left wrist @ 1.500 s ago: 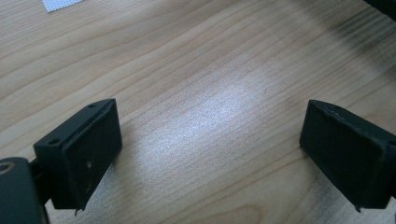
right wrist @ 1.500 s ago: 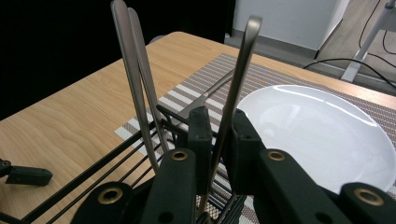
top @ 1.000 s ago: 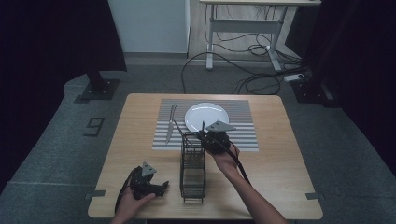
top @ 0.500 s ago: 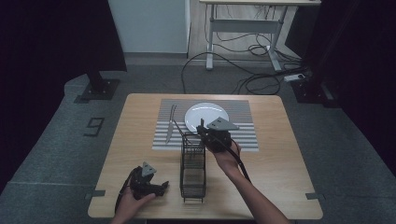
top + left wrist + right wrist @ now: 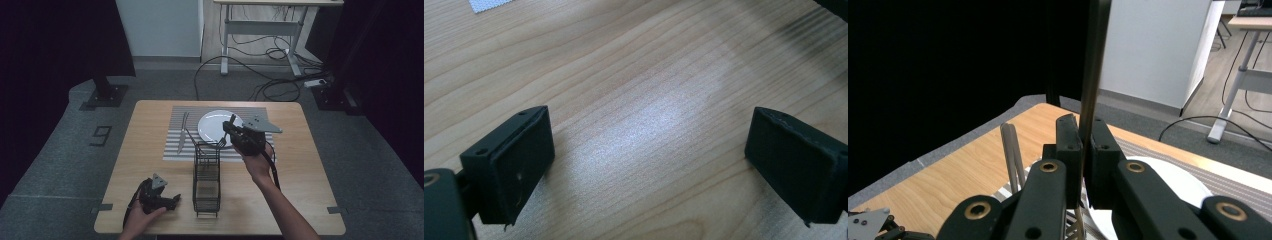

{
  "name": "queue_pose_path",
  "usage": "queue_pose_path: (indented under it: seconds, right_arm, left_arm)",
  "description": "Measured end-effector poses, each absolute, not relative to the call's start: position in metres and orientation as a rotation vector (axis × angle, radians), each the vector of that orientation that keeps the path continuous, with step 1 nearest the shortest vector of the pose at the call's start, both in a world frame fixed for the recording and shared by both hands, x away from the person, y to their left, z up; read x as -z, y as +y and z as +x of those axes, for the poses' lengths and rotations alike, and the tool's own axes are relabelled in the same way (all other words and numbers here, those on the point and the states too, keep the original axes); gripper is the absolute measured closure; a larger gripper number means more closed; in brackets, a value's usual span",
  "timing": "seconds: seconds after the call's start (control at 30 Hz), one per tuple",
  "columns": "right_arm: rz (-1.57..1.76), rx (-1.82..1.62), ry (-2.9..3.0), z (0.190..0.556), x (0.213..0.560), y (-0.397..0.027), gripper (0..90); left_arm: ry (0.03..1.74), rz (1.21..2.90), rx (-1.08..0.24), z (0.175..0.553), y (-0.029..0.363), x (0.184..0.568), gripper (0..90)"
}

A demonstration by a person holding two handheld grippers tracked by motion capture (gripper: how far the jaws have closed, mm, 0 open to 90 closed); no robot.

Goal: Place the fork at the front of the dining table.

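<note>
- The right gripper [image 5: 231, 131] has lifted slightly and now holds its fork [image 5: 222, 143] just above the rack [image 5: 206, 180], jaws clamped on the handle.
- The left gripper [image 5: 172, 201] rests on the table [image 5: 300, 175], jaws wide, empty.

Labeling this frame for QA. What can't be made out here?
- Utensil clamped in the right gripper: right gripper view cuts its top at the edge; its lower end hides behind the gripper.
- Same utensil, high view: too small to confirm as a fork.
- Wire caddy, high view: contents too small and dim.
- Left gripper: left gripper view shows bare table, surroundings cropped.
</note>
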State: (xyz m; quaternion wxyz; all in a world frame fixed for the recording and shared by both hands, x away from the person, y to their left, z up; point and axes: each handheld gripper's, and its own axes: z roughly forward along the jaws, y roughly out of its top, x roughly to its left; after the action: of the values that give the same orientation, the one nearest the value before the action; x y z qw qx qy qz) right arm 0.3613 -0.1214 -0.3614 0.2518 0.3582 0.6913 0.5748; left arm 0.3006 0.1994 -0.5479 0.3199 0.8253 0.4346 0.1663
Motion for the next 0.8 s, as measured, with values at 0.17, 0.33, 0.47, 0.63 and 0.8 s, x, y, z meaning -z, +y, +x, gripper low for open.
queue_pose_path:
  seconds: [0.17, 0.33, 0.47, 0.63, 0.8]
  right_arm:
    - [0.976, -1.577, 1.844, 0.358, 0.352, -0.133, 85.9]
    - [0.981, -1.571, 1.809, 0.358, 0.345, -0.146, 85.9]
    - [0.988, -1.562, 1.802, 0.358, 0.344, -0.151, 85.9]
    - [1.025, -1.536, 1.791, 0.364, 0.351, -0.161, 85.9]
    - [1.045, -1.516, 1.794, 0.367, 0.36, -0.166, 85.9]
  left_arm:
    - [1.143, 2.169, -0.437, 0.301, 0.199, 0.548, 5.5]
    - [1.143, 2.169, -0.435, 0.301, 0.199, 0.548, 5.5]
    - [1.143, 2.169, -0.437, 0.301, 0.199, 0.548, 5.5]
    - [1.143, 2.169, -0.437, 0.301, 0.199, 0.548, 5.4]
    - [1.142, 2.169, -0.437, 0.301, 0.199, 0.548, 5.5]
